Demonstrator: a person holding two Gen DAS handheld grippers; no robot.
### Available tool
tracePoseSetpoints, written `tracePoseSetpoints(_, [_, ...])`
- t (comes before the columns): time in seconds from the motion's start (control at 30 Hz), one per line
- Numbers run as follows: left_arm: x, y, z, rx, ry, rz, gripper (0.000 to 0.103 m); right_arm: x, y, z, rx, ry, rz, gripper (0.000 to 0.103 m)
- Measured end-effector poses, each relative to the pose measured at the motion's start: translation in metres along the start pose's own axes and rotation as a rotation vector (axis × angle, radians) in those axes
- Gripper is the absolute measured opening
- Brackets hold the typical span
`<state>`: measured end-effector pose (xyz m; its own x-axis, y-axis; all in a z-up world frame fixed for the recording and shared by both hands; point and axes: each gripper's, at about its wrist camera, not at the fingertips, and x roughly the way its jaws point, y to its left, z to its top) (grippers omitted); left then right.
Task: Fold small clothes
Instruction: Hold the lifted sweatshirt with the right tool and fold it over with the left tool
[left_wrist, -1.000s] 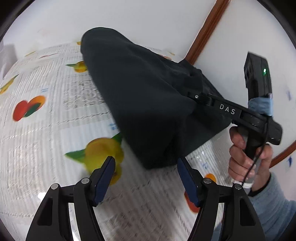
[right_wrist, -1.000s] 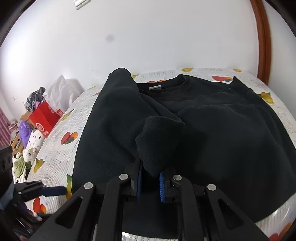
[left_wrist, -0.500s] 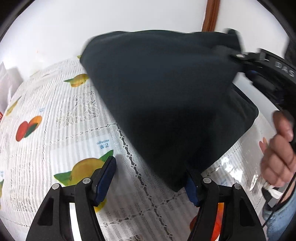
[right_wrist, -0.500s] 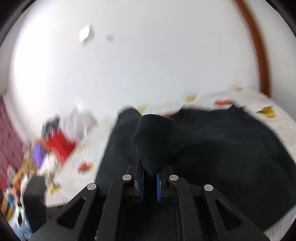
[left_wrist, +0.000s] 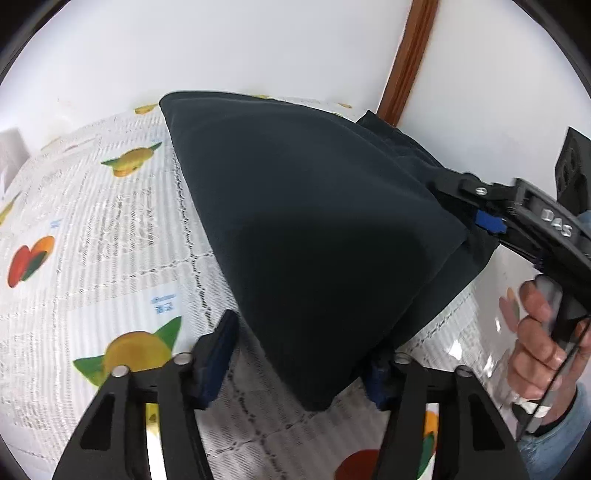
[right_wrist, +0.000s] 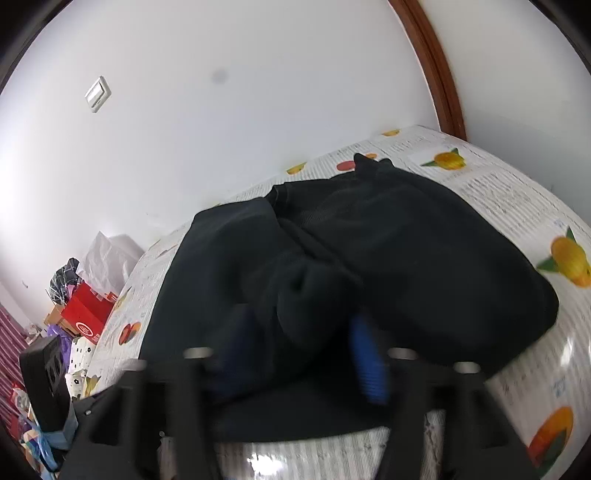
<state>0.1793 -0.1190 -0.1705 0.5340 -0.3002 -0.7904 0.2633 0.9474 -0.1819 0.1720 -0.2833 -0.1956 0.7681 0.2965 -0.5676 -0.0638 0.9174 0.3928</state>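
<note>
A black sweatshirt (left_wrist: 314, 229) lies partly folded on the table with the fruit-print cloth (left_wrist: 92, 229). My left gripper (left_wrist: 295, 354) is open; the garment's near folded corner sits between its fingers, without being pinched. My right gripper (right_wrist: 299, 354) has its jaws apart, with a bunched black sleeve (right_wrist: 306, 295) lying between its blue pads (right_wrist: 365, 358). In the left wrist view the right gripper (left_wrist: 480, 218) sits at the garment's right edge, held by a hand (left_wrist: 543, 332).
A wall with a brown wooden trim (left_wrist: 406, 55) stands behind the table. Left of the table lie a red box (right_wrist: 86, 314), bags and clutter (right_wrist: 66, 280). A wall switch (right_wrist: 98, 94) is high on the wall.
My right gripper came down from its raised position and opened, so the sleeve now rests loose on the garment. The lifted cloth settled back onto the table. My left gripper stayed open.
</note>
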Motion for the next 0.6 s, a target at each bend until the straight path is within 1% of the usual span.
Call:
tracePoseSetpoints(0.03, [-0.002,0.005,-0.002,-0.012,0.002,-0.012,0.043,0.005,0.002,0.002,-0.009,0.005,-0.023,0.065])
tracePoseSetpoints(0.07, [-0.001,0.007,-0.001,-0.018,-0.001,-0.006,0.037,0.010,0.003,0.005,-0.017,0.017,-0.045,0.058])
tracePoseSetpoints(0.1, [-0.001,0.009,-0.002,-0.011,-0.007,0.001,0.034,0.019,0.004,0.006,-0.034,0.037,-0.065,0.030])
tracePoseSetpoints(0.13, [-0.003,0.009,-0.002,0.005,-0.015,0.000,0.032,0.026,0.002,0.007,-0.060,0.057,-0.073,0.025])
tracePoseSetpoints(0.17, [-0.004,0.011,-0.001,0.010,-0.019,-0.001,0.029,0.032,0.004,0.005,-0.090,0.070,-0.084,0.023])
tracePoseSetpoints(0.23, [-0.008,0.016,0.000,0.008,-0.034,0.013,0.025,0.038,0.010,0.002,-0.138,0.058,-0.098,0.021])
tracePoseSetpoints(0.3, [-0.014,0.025,0.000,-0.004,-0.044,0.017,0.022,0.042,0.016,0.002,-0.144,0.068,-0.087,0.020])
tracePoseSetpoints(0.43, [-0.029,0.052,0.000,-0.056,-0.052,0.018,0.020,0.056,0.034,0.004,-0.150,0.098,-0.062,0.019])
tracePoseSetpoints(0.6, [-0.048,0.095,-0.007,-0.108,-0.060,0.066,0.020,0.079,0.078,-0.002,-0.210,0.126,-0.021,0.019])
